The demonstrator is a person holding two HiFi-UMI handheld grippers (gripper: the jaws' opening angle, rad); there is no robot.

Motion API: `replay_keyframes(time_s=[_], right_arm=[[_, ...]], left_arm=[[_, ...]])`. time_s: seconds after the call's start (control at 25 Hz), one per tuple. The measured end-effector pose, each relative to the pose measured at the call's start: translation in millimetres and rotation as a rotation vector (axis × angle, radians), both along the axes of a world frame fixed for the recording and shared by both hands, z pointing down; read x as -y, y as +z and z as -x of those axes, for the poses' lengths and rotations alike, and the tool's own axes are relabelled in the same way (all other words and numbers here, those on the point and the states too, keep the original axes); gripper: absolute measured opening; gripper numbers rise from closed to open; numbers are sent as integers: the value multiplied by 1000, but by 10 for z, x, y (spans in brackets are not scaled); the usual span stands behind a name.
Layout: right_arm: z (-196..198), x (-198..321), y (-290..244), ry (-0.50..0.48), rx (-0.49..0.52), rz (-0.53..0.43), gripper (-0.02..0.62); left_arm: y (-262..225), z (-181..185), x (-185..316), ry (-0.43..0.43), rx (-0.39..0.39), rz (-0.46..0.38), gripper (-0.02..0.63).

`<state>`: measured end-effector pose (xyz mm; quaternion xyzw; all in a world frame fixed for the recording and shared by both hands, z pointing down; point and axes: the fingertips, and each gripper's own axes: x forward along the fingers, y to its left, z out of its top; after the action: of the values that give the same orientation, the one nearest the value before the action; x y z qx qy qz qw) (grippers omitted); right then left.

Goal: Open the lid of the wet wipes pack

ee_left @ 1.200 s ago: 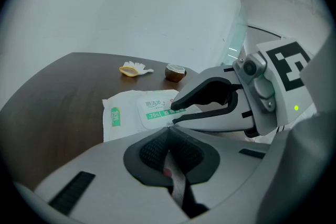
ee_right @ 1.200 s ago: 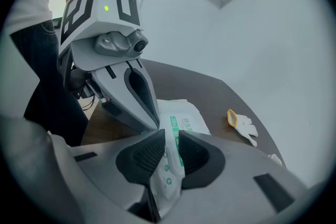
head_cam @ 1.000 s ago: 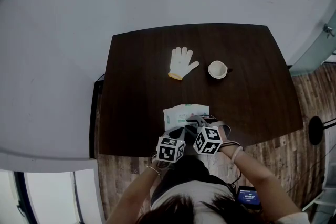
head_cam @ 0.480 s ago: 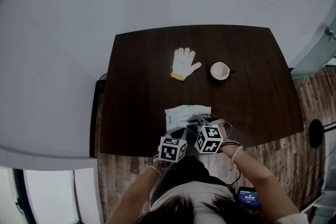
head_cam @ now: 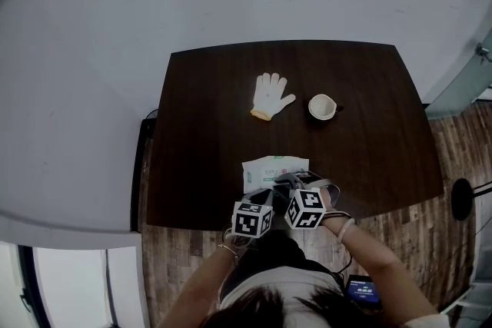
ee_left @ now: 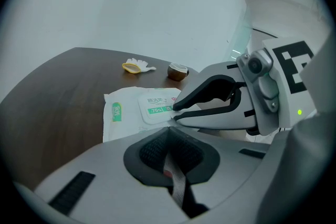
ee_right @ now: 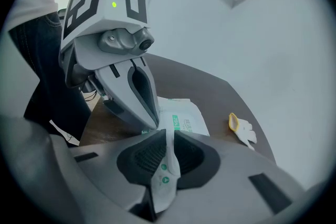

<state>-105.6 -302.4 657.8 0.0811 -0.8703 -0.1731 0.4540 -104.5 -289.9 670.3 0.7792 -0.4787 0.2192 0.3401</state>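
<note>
**A:** Item one, the tongs?

**B:** Right tongs [ee_right: 167, 136]: the jaws have just been closing and now pinch a white, green-marked flap, by its place the tab of the lid [ee_left: 155, 105]. Left tongs [ee_left: 169, 131]: closed on the near edge of the wet wipes pack [head_cam: 273, 167], which lies at the near side of the tabletop [head_cam: 207, 134].

**A:** Meaning?

**B:** The grip looks set and the peel is likely next. The lid is mostly flat.

**A:** Surroundings?

**B:** Glove [head_cam: 270, 95] and cup [head_cam: 321, 106], well apart beyond the pack. Nothing obstructs; only the two tongs crowd each other.
</note>
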Motion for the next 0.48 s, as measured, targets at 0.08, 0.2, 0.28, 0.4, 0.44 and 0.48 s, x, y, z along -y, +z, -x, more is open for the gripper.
replay_keyframes(time_s=[0.08,0.2,0.28,0.4,0.44,0.48], right_arm=[[3,-10,-5,2,0,0,52],[10,-30,-10,2,-2,5,46],[10,-24,-22,8,4,6,44],[5,8,-111,24,37,3,37],[9,13,-139,26,46,6,35],[12,13,-154,25,50,9,34]], left_arm=[[0,3,-6,1,2,-3,14],[0,10,-19,-9,7,-11,14],[4,11,-17,-16,2,-8,14],[3,9,-7,-23,-25,13,14],[2,13,-7,-26,-33,16,14],[2,16,-10,-28,-37,16,14]])
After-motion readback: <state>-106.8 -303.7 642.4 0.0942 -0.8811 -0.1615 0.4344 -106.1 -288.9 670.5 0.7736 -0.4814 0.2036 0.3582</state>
